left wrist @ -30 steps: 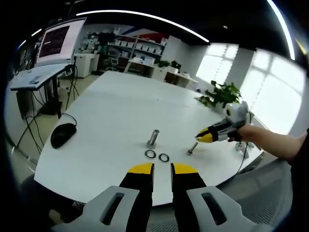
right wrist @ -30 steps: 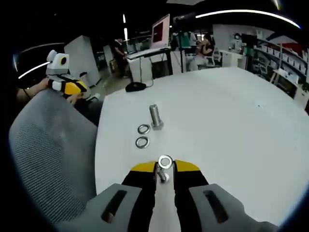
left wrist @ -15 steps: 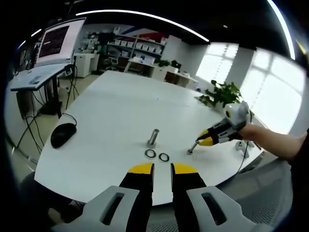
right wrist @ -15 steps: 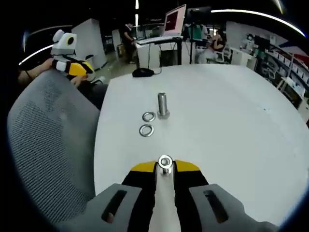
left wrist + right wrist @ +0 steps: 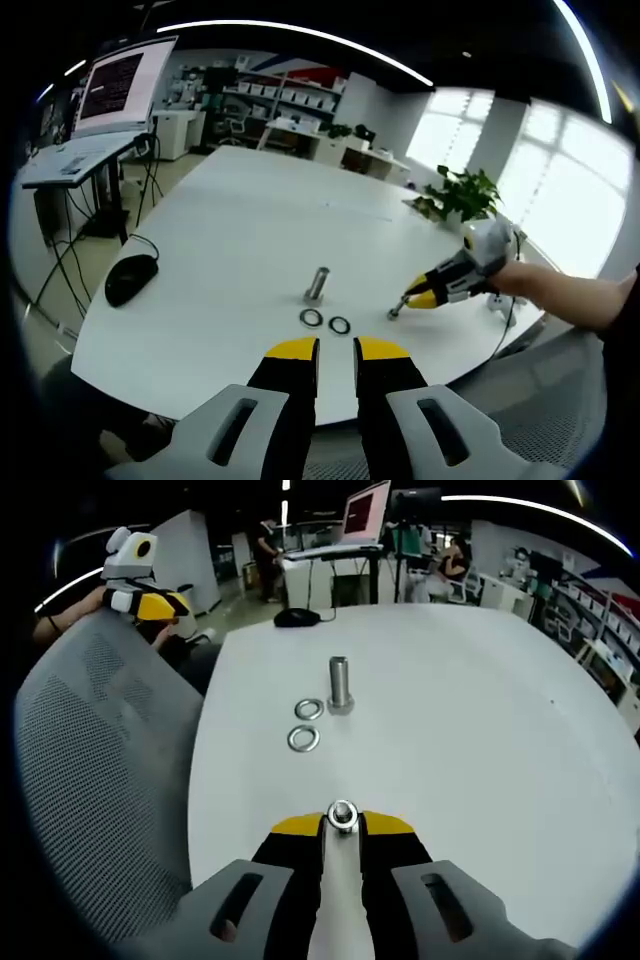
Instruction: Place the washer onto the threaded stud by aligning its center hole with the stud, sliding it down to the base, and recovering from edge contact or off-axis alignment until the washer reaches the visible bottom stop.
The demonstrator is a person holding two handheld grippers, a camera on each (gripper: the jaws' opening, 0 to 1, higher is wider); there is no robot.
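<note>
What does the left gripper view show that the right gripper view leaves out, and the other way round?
Left gripper view: a leafy green potted plant by bright windows, and the empty left tongs up close.

Right gripper view: the right tongs up close, closed on a short steel bolt with a ring on top, and people at desks far behind.

Both: the white round table, the upright threaded steel stud, two loose steel washers beside it, and a black computer mouse.
</note>
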